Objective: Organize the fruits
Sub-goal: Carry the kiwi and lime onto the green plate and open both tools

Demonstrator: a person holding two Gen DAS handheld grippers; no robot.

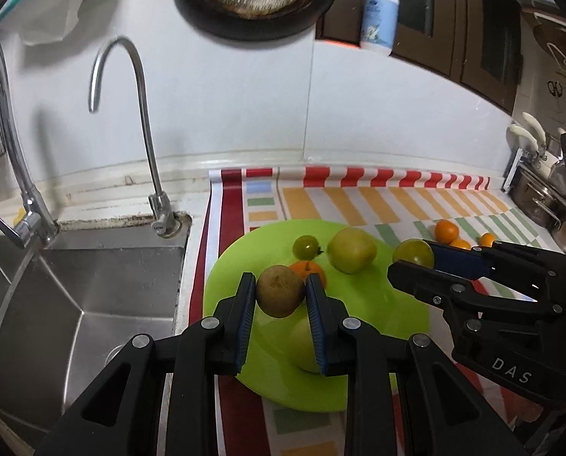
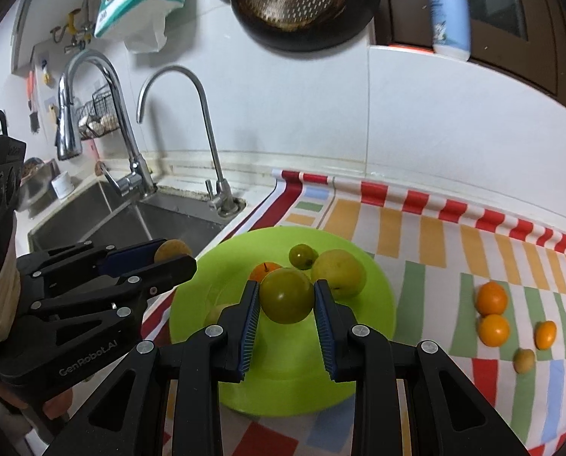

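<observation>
My left gripper (image 1: 281,296) is shut on a brown kiwi-like fruit (image 1: 280,291), held above the near part of the lime-green plate (image 1: 397,315). My right gripper (image 2: 286,298) is shut on a round green fruit (image 2: 286,295) above the same plate (image 2: 378,304). On the plate lie a large yellow-green fruit (image 1: 352,250), a small green one (image 1: 305,247), an orange (image 1: 313,268) and a pale fruit partly hidden under the left fingers. In the left wrist view the right gripper (image 1: 408,262) comes in from the right with its green fruit (image 1: 414,252).
Several small oranges (image 2: 492,298) and a tan fruit (image 2: 524,360) lie on the striped mat (image 2: 435,235) right of the plate. A steel sink (image 1: 93,285) with two taps (image 1: 142,114) is to the left. A pan and a lotion bottle (image 1: 380,11) hang against the wall.
</observation>
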